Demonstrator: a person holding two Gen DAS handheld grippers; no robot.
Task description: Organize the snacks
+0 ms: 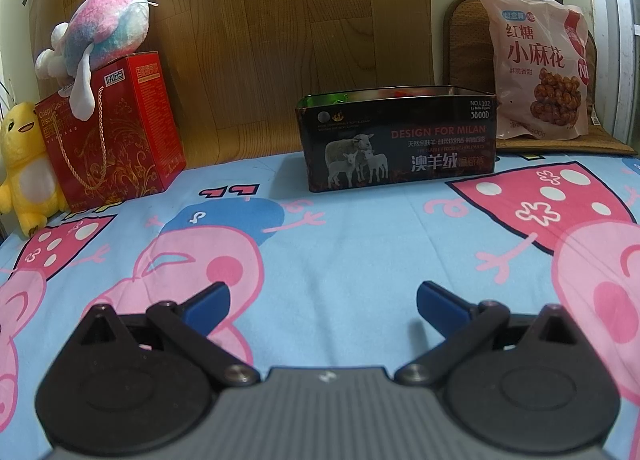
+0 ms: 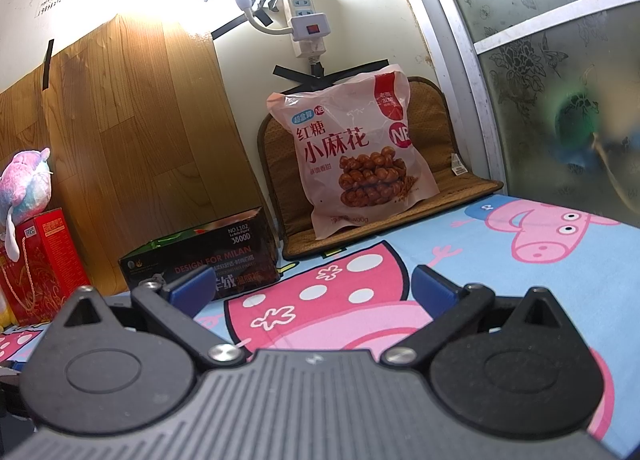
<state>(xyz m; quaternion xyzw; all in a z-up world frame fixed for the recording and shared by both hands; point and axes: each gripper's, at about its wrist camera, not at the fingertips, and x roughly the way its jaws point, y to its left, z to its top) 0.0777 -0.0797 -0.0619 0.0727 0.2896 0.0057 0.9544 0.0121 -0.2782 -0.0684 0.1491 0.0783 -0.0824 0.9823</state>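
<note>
Both claws are being held low over the bed sheet (image 1: 344,236), nothing gripped. The left claw (image 1: 323,300) is spread wide, its blue pads (image 1: 208,302) well apart with only the cartoon-print sheet between them. The right claw (image 2: 310,288) is likewise released and empty.

Step in hand, as judged: the approach stage before a first pick is being carried out; no snack is being touched yet.

Location of task items: the pink snack bag (image 2: 354,156) is being propped upright at the far right, leaning back against a brown woven mat (image 2: 452,176) by the wall. The black tin (image 1: 398,138) is sitting open-topped on the sheet, far centre, just left of the bag; some contents are being glimpsed over its rim, too small to identify. A red gift box (image 1: 120,128) is standing at far left, with a plush toy (image 1: 100,28) resting on top and a yellow plush (image 1: 24,164) beside it.

Orientation: the bag's long axis is running near vertical, printed face turned toward the near side, top seal uppermost. The tin's long axis is running left to right, its long side facing the cameras.

Next move, as judged: the right claw is lined up nearest the bag; a forward reach to the far right is being called for, with closure across the bag's soft upper edge. The tin looks a likely destination, though the bag appears large for it.
</note>
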